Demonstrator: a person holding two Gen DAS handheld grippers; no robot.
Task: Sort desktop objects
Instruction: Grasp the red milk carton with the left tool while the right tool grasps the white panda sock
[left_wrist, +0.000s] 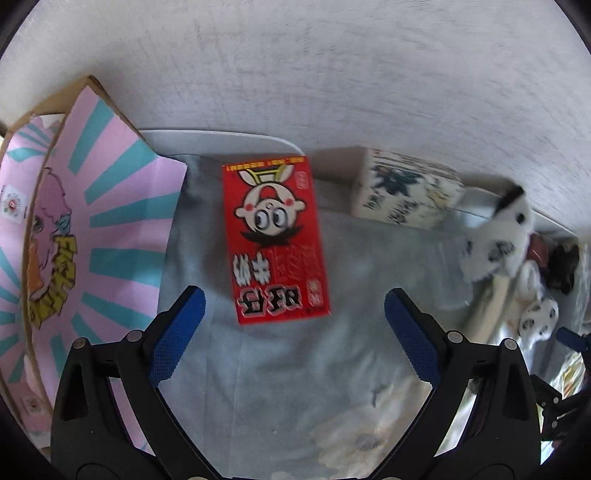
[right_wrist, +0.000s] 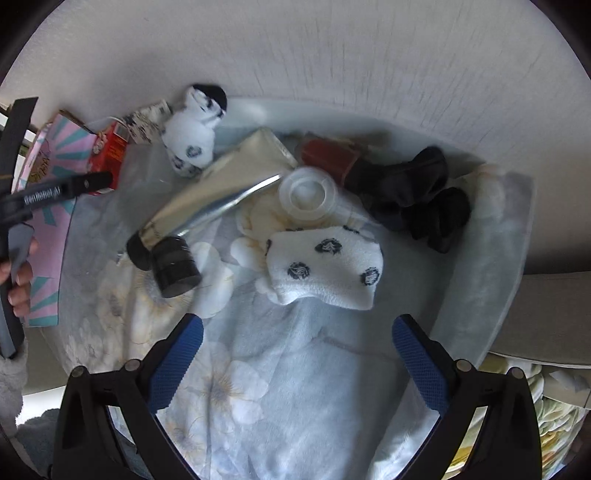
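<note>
Red carton (left_wrist: 279, 240) lies flat on the blue floral cloth (left_wrist: 288, 369), just ahead of the left gripper (left_wrist: 293, 321), whose blue-padded jaws are spread wide and hold nothing. A pink-and-teal box (left_wrist: 110, 206) sits beside the carton to its left, a printed white carton (left_wrist: 406, 192) to its right. The right gripper (right_wrist: 297, 354), jaws likewise released and empty, hovers over the cloth just short of a spotted white sock (right_wrist: 325, 269). Beyond it lie a clear lid (right_wrist: 308, 192), a gold tube (right_wrist: 221, 192) with a black cap, black socks (right_wrist: 417, 192) and another spotted sock (right_wrist: 192, 136).
</note>
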